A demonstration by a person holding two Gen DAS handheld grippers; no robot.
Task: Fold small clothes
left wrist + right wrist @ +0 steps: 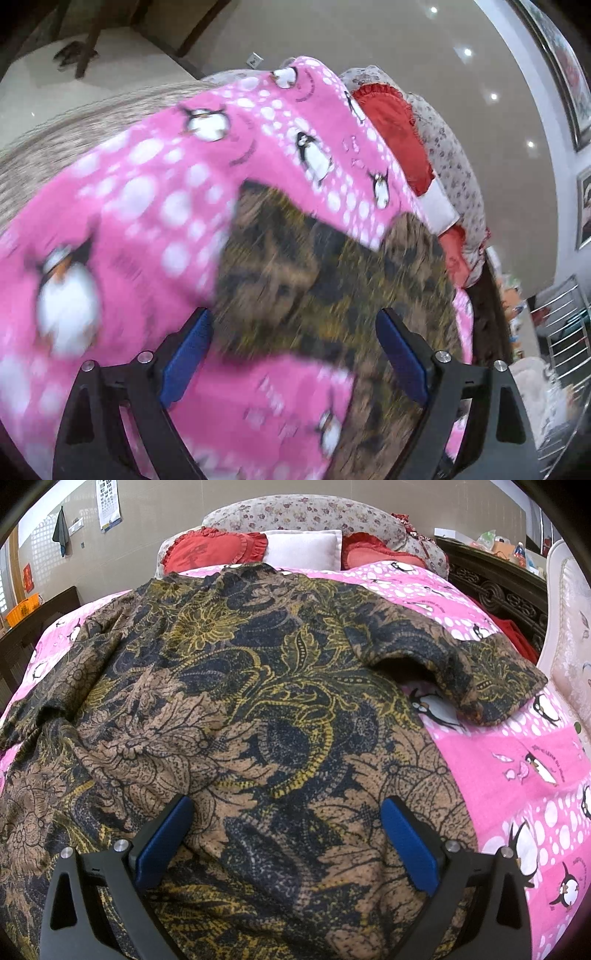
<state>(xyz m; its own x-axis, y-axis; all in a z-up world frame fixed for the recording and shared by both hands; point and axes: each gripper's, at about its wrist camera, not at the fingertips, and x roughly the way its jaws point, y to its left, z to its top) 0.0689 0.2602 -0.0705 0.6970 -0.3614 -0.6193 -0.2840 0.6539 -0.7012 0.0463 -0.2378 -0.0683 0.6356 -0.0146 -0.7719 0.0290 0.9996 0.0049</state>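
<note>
The patterned shirt point(236, 709) lies spread flat on the pink penguin blanket point(491, 760) covering the bed, red pillows point(218, 552) beyond; right gripper point(288, 834) hovers over its lower half, jaws spread and empty; left gripper point(295, 343) spread too, nothing between

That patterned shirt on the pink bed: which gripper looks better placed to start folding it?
Probably the right gripper: its open jaws sit over the spread patterned shirt. The left gripper, also open, sees only a blurred edge of it against the pink penguin blanket.
</note>
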